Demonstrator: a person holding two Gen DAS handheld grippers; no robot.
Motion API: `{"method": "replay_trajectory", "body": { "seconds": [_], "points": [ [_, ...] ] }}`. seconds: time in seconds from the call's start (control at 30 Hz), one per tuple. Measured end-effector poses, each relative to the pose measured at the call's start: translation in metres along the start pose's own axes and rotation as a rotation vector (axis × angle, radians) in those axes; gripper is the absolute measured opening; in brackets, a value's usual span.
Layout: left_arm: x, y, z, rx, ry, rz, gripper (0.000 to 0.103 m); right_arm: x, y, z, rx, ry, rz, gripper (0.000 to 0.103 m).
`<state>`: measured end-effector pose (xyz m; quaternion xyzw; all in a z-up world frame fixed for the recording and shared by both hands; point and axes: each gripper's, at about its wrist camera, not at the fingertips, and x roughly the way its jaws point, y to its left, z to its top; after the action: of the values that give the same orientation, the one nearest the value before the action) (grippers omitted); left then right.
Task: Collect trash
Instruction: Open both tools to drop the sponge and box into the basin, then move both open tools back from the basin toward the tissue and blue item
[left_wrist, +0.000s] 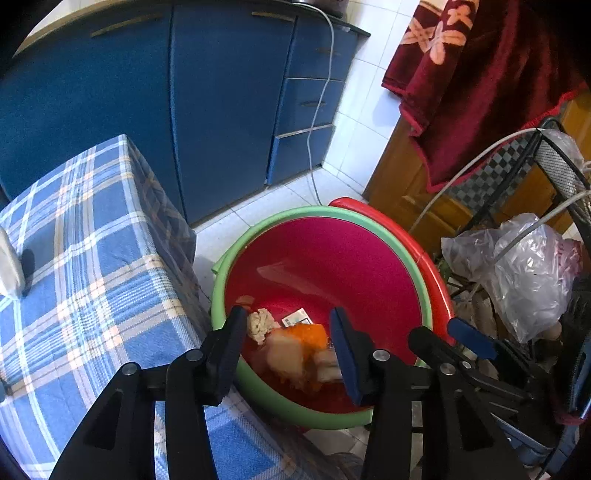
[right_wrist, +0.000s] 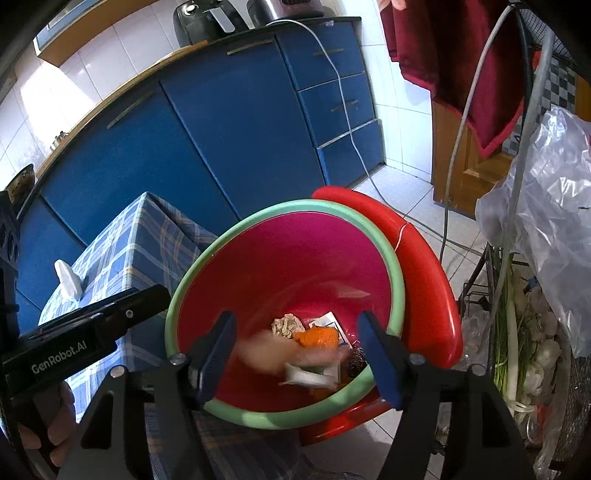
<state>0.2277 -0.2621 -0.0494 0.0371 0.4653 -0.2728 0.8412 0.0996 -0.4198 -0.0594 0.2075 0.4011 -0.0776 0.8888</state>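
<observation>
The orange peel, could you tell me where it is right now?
The orange peel lies at the bottom of the red basin, beside a crumpled tissue and a small card.

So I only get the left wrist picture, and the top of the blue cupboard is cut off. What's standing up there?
Observer: Dark kitchen appliances stand on the counter; the white cable runs up to them.
Operator: And below that plastic bag on the right?
Observer: Green onions and garlic bulbs in the wire rack.
Operator: Anything in the basin I'm missing?
Observer: A small dark, spiky lump beside the orange peel.
</observation>
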Motion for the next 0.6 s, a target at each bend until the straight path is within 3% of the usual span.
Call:
{"method": "replay_trajectory", "body": {
  "seconds": [0.6],
  "points": [
    [-0.035, 0.017, -0.009, -0.044, -0.039, 0.010, 0.050, -0.022, 0.008, -0.004, 0.019, -0.042, 0.020, 0.080]
  ]
}}
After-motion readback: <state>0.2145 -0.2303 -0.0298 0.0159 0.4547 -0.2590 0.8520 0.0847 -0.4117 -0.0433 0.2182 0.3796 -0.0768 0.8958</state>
